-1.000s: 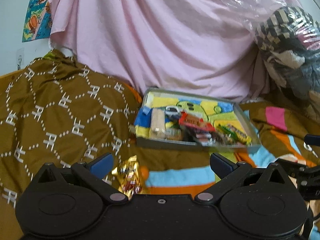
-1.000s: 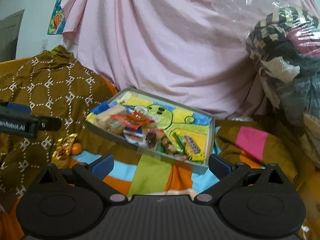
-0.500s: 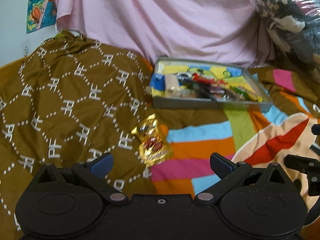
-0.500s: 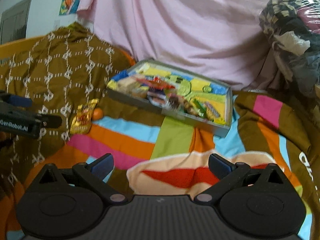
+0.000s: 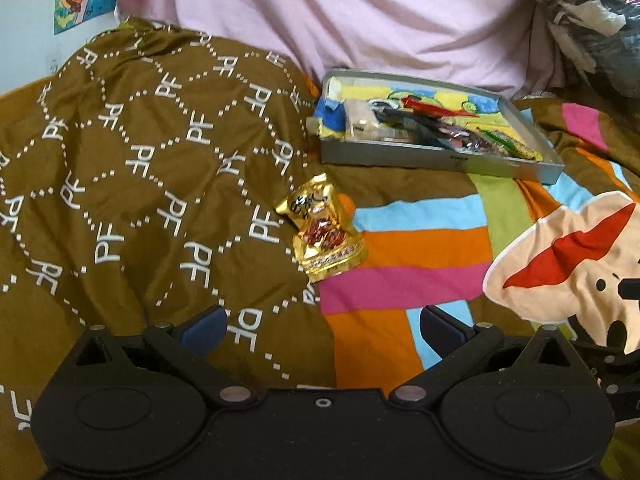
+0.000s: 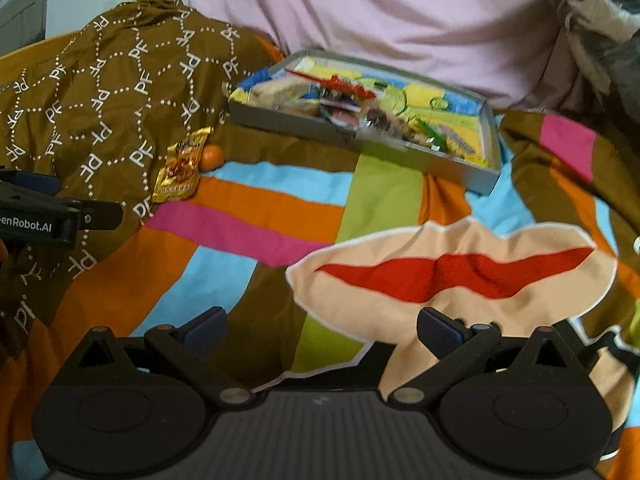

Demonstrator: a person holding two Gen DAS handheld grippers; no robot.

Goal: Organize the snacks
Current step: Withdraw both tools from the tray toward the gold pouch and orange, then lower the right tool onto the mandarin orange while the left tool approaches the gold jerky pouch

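right wrist only: orange ball point(image 6: 211, 157) touching gold packet point(image 6: 181, 168)

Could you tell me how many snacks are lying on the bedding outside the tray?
2: a gold packet at the edge of the brown cloth, and a small orange item touching its right side. Folds may hide others.

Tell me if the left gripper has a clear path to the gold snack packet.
Probably yes. The left gripper is open, and only bare bedspread lies between it and the gold snack packet; the tray sits farther back.
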